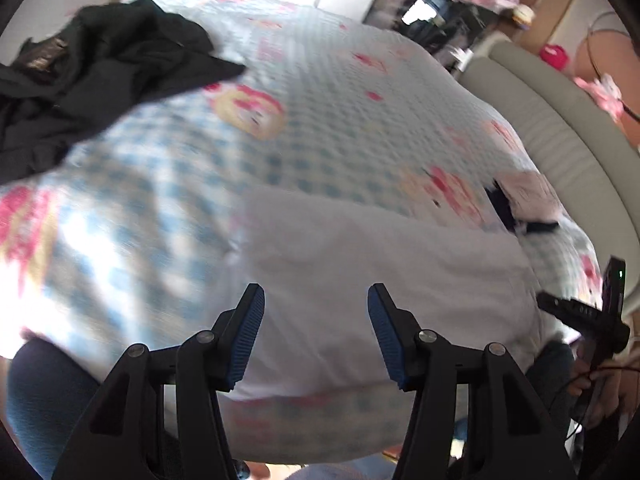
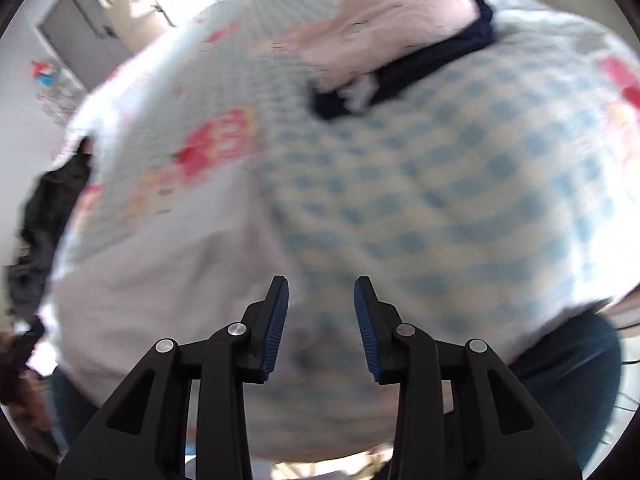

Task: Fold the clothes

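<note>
Showing three garments (image 1: 360, 264), two tools (image 1: 316, 336).

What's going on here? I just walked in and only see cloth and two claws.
A person is folding clothes on a bed with a blue-checked cover, holding one claw in each hand. Both the left claw and the right claw are open and grip nothing. A white garment lies flat under the left claw; the right claw is beside its edge, over the cover. A dark garment lies crumpled farther off, and a pink-and-navy piece lies apart. The pictures are blurred.
</note>
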Action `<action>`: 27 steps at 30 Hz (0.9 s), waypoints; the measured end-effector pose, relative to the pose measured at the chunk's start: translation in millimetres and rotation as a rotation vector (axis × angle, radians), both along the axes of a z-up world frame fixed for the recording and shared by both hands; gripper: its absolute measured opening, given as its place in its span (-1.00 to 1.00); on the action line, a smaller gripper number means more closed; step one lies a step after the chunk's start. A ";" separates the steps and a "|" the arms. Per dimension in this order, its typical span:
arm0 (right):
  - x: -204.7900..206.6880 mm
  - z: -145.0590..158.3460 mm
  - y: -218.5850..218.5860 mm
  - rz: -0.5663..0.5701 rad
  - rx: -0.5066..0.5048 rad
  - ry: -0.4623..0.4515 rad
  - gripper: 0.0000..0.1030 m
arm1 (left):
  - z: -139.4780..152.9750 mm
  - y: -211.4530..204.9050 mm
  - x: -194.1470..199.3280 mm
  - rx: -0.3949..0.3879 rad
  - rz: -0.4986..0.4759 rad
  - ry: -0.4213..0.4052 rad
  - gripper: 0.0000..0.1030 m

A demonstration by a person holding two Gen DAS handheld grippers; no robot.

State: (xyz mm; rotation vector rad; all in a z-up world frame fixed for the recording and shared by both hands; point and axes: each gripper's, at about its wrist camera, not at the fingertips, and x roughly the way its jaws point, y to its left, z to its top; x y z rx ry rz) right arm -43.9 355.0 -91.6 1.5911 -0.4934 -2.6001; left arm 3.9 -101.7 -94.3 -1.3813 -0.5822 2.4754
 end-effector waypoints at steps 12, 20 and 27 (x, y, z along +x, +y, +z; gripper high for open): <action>15.4 -13.1 -1.0 -0.002 0.124 -0.041 -0.07 | 2.7 4.8 5.1 -0.003 0.001 0.013 0.07; 6.5 -24.8 -23.2 0.113 -0.003 -0.077 0.15 | -4.1 32.8 -2.6 0.014 -0.073 0.009 0.07; 22.1 -16.3 -18.4 0.092 0.136 -0.068 0.16 | -2.6 6.9 1.2 -0.172 0.068 -0.012 -0.11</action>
